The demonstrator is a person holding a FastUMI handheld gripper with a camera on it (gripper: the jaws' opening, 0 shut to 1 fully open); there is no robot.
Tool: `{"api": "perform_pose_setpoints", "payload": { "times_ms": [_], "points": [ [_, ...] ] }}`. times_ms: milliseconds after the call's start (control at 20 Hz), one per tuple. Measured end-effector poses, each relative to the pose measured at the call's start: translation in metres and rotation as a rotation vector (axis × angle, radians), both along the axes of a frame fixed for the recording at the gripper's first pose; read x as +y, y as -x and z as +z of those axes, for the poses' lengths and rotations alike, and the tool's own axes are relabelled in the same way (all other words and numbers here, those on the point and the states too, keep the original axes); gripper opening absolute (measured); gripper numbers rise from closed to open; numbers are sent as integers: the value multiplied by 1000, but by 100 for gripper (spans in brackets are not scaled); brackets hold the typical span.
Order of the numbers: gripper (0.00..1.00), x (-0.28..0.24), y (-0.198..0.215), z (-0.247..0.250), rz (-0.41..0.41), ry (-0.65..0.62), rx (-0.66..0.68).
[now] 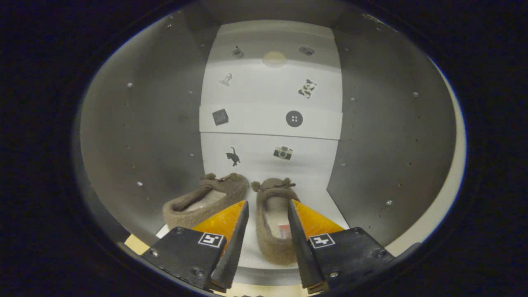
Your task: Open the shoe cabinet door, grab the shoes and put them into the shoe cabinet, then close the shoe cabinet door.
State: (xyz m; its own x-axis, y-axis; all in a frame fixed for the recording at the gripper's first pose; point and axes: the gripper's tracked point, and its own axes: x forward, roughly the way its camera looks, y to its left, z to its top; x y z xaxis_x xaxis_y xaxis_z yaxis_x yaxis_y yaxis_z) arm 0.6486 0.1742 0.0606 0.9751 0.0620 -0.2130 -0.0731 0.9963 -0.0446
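Fingers (268, 206) spread apart, holding nothing; the gap frames the right shoe (274, 225), but neither finger touches it as far as I can tell. Both shoes are inside the shoe cabinet (396, 136), on its bottom shelf (321, 194). The left shoe (206, 198) lies just beside the right one, toes toward the back wall w/ stickers. Looks like placing is done, so the step is prob. backing out. Pull straight back along the shoe's axis and keep the fingers apart so they don't snag the fuzzy rim. Clear the side walls, then go for the door.
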Motion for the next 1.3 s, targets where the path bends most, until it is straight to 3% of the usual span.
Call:
{"api": "perform_pose_setpoints", "payload": {
  "times_ms": [200,500,700,850,950,1150,1300],
  "points": [
    [95,7,57,13,2,-10,-22],
    [99,20,152,41,20,-5,-90],
    [99,23,231,49,-2,-54,-52],
    [99,26,290,67,46,-26,-95],
    [100,8,327,79,34,-12,-134],
    [100,-21,411,89,86,-26,-154],
    [100,-60,463,104,86,35,-221]
  ]
}}
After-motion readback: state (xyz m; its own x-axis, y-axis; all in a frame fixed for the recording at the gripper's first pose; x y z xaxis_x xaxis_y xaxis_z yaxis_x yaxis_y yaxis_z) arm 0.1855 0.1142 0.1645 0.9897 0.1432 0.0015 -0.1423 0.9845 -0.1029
